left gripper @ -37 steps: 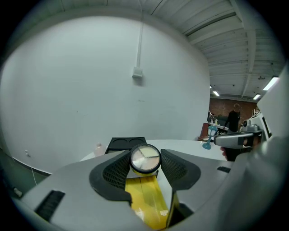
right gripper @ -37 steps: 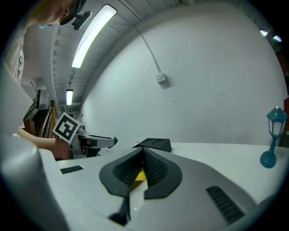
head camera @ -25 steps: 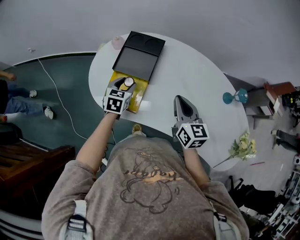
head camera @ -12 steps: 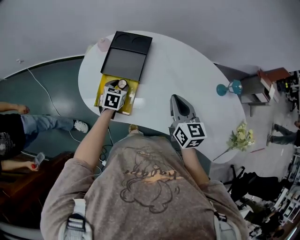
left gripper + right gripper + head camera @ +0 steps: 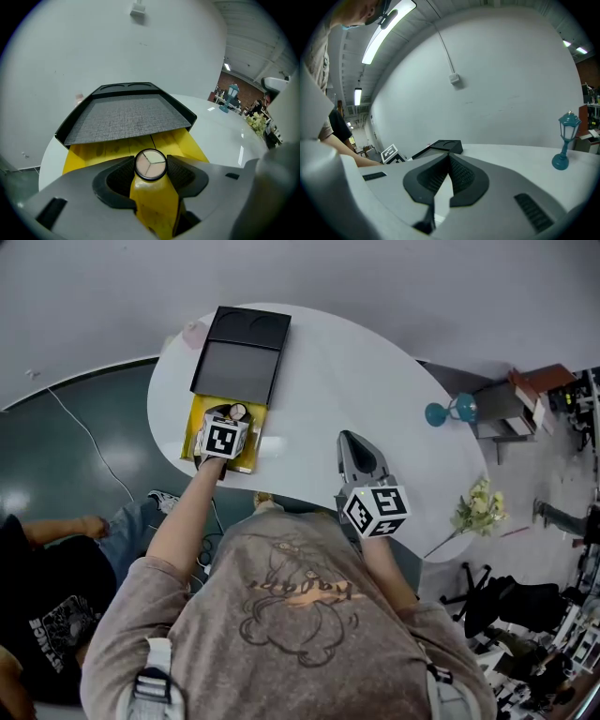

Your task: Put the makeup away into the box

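A round compact [image 5: 150, 165] with three pale shades sits pinched between the jaws of my left gripper [image 5: 150, 167]. In the head view that gripper [image 5: 234, 414] and the compact [image 5: 237, 412] hang low over the yellow inside of the box [image 5: 202, 416], near the hinge of its open black lid [image 5: 239, 357]. The left gripper view has the yellow box floor [image 5: 108, 149] just beyond the jaws and the grey-lined lid [image 5: 126, 119] behind it. My right gripper [image 5: 357, 438] stands over the bare white table [image 5: 319, 390], shut [image 5: 446, 157] with nothing in it.
A teal lamp figure [image 5: 453, 411] and a bunch of pale flowers [image 5: 478, 517] stand at the table's right end. A small pink thing [image 5: 194, 334] lies by the lid's far left corner. A person [image 5: 56, 568] sits on the floor to the left.
My left gripper has sunk with the compact toward the yellow box floor. The right gripper has barely shifted. The person on the floor has moved nearer.
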Available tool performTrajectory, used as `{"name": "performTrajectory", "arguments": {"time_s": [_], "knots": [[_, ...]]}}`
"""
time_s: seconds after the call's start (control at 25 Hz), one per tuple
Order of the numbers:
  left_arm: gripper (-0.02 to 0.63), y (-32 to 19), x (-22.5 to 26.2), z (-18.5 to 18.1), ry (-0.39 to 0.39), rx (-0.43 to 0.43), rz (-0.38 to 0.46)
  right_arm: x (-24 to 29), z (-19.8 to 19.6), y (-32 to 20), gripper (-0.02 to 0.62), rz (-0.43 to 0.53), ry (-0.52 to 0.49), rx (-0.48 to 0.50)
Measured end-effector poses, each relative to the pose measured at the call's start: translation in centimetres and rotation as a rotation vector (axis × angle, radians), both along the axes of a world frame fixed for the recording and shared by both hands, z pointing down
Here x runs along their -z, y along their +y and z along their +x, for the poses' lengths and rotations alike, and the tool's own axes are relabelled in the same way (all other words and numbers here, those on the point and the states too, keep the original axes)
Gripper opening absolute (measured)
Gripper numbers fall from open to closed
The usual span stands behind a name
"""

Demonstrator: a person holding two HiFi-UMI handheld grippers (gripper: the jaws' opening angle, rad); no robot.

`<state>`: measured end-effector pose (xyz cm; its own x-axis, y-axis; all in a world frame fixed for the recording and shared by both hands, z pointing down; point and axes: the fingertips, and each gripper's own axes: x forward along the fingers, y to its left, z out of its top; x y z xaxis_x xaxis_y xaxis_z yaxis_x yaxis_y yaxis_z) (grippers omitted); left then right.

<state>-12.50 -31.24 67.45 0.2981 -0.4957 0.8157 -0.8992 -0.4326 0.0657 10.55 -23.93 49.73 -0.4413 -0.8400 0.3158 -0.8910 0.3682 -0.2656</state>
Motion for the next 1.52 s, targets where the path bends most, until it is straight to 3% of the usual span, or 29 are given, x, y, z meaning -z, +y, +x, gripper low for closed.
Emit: {"name": "performTrajectory", "arguments": {"time_s": [0.44, 0.8, 1.04, 1.52], "knots": [[0.235, 0.1, -0.1, 0.4, 0.0, 0.02, -0.021, 0.1, 1.5, -0.1, 0.002, 0.003, -0.006, -0.011], [0.239, 0.8, 3.6, 0.5, 0.008, 0.025, 0.017, 0.6, 1.7, 0.1, 0.002, 0.019, -0.023, 0.019], [0.239, 0.5, 8.7, 1.2, 0.057, 0.024, 0.121, 1.1, 1.7, 0.4, 0.002, 0.033, -0.031, 0.032], [0.239, 1.2, 19.7, 7.9, 0.261, -0.075, 0.351, 2.3, 4.9, 1.4, 0.003, 0.057, 0.004, -0.025]]}}
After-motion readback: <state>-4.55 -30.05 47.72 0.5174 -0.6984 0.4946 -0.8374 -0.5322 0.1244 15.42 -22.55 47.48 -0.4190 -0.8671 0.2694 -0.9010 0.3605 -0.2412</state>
